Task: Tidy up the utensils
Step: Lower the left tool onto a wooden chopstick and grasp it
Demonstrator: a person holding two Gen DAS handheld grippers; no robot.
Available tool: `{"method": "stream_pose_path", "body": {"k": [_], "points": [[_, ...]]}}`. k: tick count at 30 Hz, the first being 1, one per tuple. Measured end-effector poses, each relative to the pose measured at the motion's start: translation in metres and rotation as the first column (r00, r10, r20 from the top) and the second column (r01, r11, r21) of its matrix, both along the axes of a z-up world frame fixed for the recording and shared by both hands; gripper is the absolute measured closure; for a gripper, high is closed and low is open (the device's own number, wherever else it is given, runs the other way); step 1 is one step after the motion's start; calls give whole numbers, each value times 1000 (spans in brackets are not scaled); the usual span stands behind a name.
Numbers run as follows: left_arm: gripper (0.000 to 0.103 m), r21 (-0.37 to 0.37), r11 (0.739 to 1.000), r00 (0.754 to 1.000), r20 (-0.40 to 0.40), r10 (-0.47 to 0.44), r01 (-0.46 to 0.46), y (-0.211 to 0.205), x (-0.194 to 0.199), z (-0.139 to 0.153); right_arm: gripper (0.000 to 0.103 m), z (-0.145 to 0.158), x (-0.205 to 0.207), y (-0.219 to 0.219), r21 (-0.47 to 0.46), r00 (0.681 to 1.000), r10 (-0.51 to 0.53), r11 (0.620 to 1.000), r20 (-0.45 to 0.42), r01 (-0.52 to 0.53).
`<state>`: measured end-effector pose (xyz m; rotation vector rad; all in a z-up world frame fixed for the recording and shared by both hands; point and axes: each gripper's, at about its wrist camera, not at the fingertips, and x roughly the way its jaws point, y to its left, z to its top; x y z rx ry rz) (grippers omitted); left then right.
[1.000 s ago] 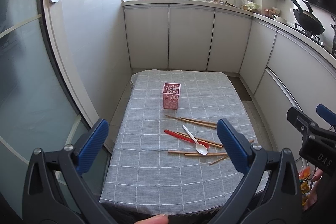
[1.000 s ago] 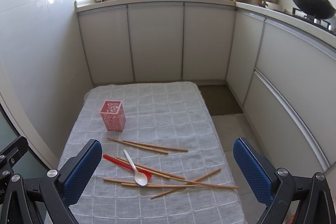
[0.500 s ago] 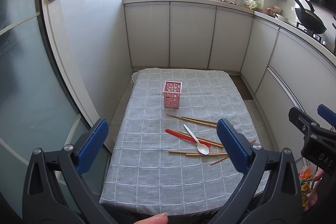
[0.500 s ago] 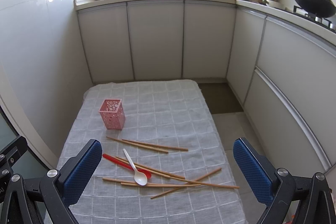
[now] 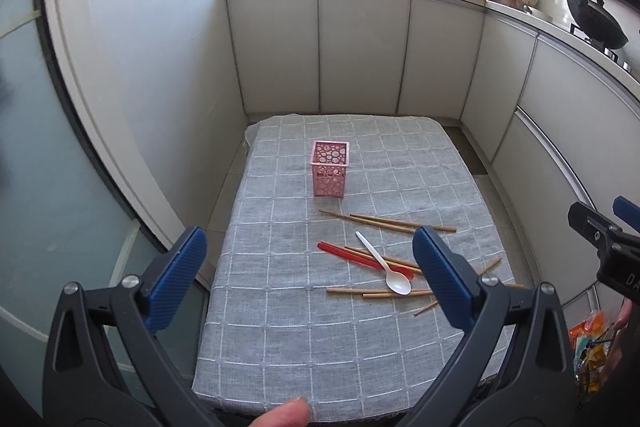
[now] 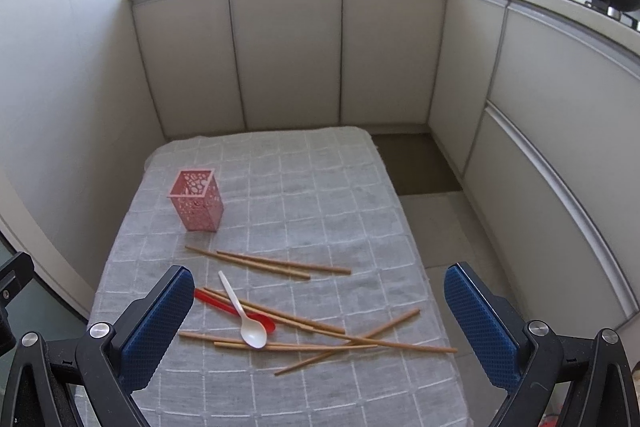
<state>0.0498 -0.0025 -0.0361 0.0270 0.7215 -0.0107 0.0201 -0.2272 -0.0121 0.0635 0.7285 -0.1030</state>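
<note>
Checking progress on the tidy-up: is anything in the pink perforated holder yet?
No: the pink perforated holder stands empty on the grey checked cloth, while the white plastic spoon lies nearer the camera.

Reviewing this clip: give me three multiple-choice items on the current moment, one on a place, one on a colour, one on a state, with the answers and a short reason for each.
1. Where does the pink holder stand relative to the scattered chopsticks?
A. Farther from the grippers than the chopsticks
B. Nearer to the grippers than the chopsticks
C. On the kitchen counter

2. What colour is the spoon that lies on top of the red spoon?
A. Black
B. White
C. Green

3. How do the left gripper and right gripper stand?
A. Both shut on chopsticks
B. Left open, right shut on a spoon
C. Both open and holding nothing

Answers:
1 A: the holder stands upright on the grey cloth beyond the pile.
2 B: the white spoon crosses the red one.
3 C: each pair of blue pads is spread wide, with nothing between them.
</note>
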Motion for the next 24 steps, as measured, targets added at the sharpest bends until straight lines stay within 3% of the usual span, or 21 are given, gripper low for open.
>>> {"method": "stream_pose_path", "body": {"k": [5,8,10,13,15,19,24], "points": [[1,12,998,997,-50,-66,67,-4,35,-27,0,-30,34,-20,29,996,-11,999,-86,14],[1,-29,996,988,-126,-86,83,5,62,-48,0,-49,54,-30,54,991,-10,998,-131,18],[1,-103,993,977,-199,-81,61,16,84,-65,0,-64,70,-35,74,986,5,997,-169,8],[2,-269,963,958,-272,-86,10,33,116,-92,1,-83,92,-37,111,977,45,994,-210,-22],[9,-339,940,940,-328,-93,-26,39,137,-114,3,-96,108,-35,131,969,74,990,-236,-44],[22,-411,907,895,-434,-103,-95,38,176,-160,10,-123,143,-28,157,948,128,984,-291,-84],[42,-429,883,859,-508,-61,-191,32,219,-209,16,-152,186,-18,178,924,174,977,-341,-119]]}}
